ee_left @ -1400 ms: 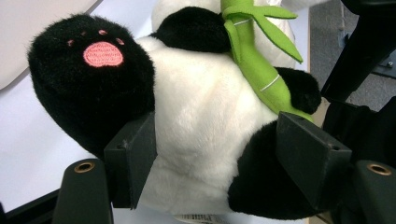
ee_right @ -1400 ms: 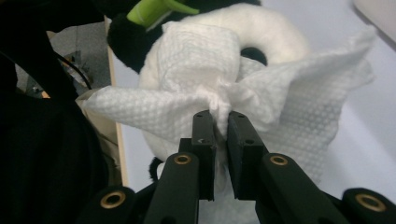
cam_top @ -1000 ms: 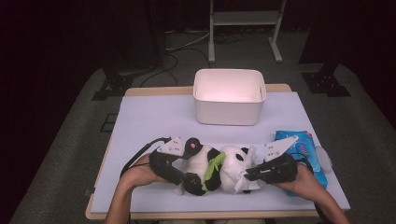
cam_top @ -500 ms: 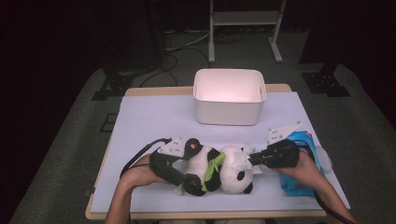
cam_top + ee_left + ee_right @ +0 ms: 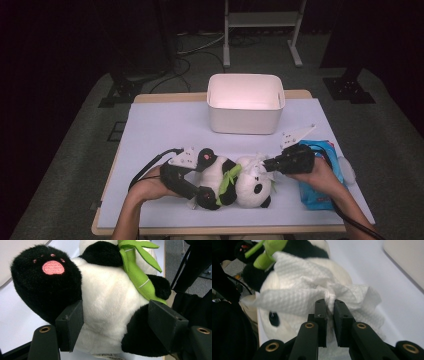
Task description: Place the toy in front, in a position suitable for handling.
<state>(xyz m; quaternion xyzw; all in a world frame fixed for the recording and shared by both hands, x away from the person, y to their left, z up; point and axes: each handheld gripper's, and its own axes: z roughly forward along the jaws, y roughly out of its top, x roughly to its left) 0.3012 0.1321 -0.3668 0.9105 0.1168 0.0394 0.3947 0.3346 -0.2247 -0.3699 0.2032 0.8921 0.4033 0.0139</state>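
Since a second ago your right hand-held gripper (image 5: pixel 266 165), pinching a white wipe (image 5: pixel 312 293), has swung onto the panda's head (image 5: pixel 252 182) while your left hand-held gripper (image 5: pixel 117 327) clamps its body; next, rub the face gently.

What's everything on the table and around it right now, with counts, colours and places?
Panda plush: one, black and white with a green bamboo piece, near table edge, lying on its side.
Wipe: one, white, draped over the panda's head.
Bin: one, white, far middle of table.
Wipe pack: one, blue, right side, under the right hand.
Table: one, pale lavender top.
Metal stand: one, grey, floor behind table.
Left gripper: black, clamped on the panda's body.
Right gripper: black, pinching the wipe.
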